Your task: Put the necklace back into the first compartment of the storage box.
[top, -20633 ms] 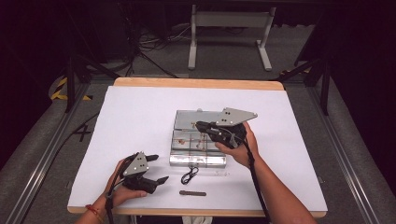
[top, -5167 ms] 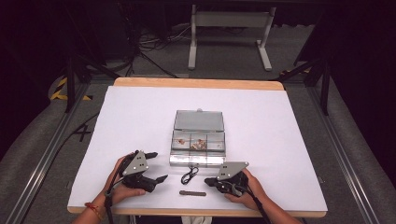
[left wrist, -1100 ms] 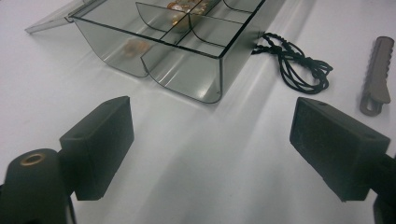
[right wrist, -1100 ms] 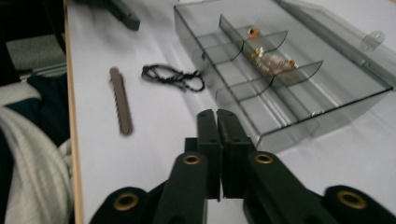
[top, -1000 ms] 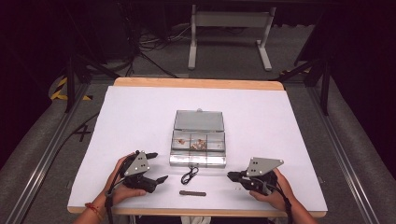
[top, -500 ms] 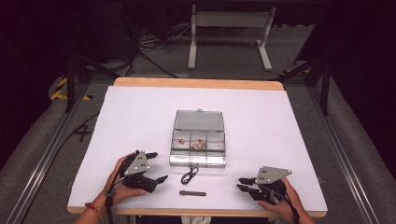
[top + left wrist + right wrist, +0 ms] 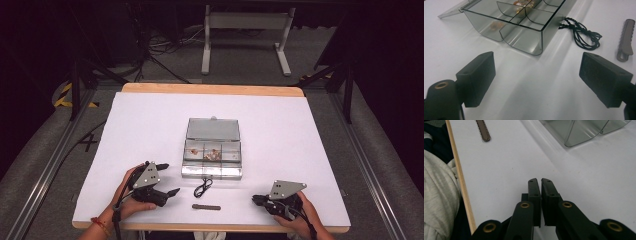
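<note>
White sheet (image 7: 150, 125) over a wooden table (image 7: 210, 89), bare wood edge along 12 o'clock and 6 o'clock. Grey carpeted floor (image 7: 370, 150) around it, metal rails (image 7: 40, 180) running past at 9 and 3 o'clock. Black-and-yellow hazard tape (image 7: 65, 95) at 10 o'clock. Grey metal stand (image 7: 245, 35) with two feet at 12 o'clock, loose black cables (image 7: 160, 50) on the floor at 11 o'clock. Dark, unlit surroundings beyond; light falling on the tabletop.
</note>
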